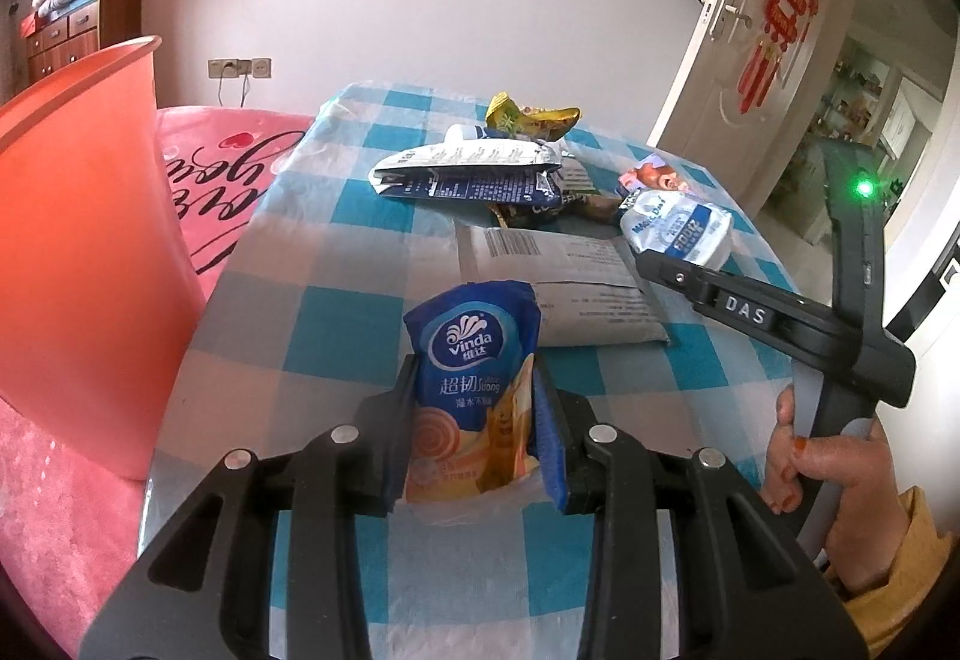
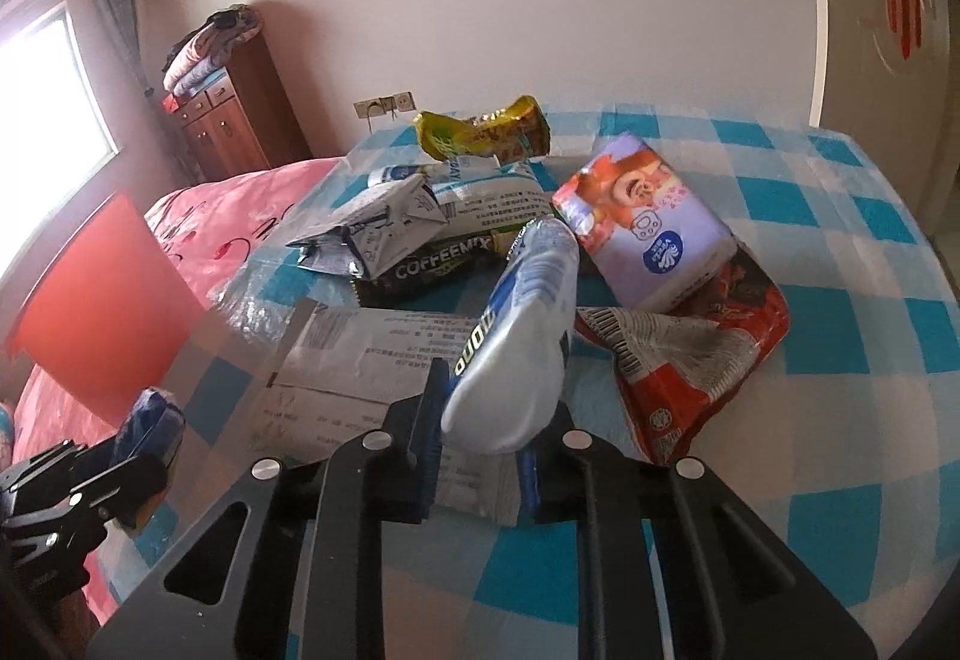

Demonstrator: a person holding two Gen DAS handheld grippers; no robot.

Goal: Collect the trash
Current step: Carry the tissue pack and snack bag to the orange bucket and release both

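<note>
1. Two wrist views are being given; the left one is being taken first. The left gripper is being kept clamped on a blue Vinda tissue pack, which is being pinched upright between the blue pads above the checked tablecloth.
2. An orange waste bin is being shown at the left edge, standing beside the table on a pink bedspread.
3. Further back on the cloth, a grey mailing bag is being seen lying flat, with a silver-and-blue wrapper and a yellow snack wrapper piled behind it.
4. At the right, the other tool is being held by a hand, and a white pouch is being gripped at its tip.
5. In the right wrist view, the right gripper is being pressed shut on that white pouch, which is being held tilted up and away over the grey mailing bag.
6. A purple tissue pack is being shown resting on a red wrapper just right of the pouch; a black coffee sachet and the yellow snack wrapper are being seen behind.
7. The orange waste bin is being shown at the left, well apart from the pile, with the left gripper and its blue pack low in the corner.
</note>
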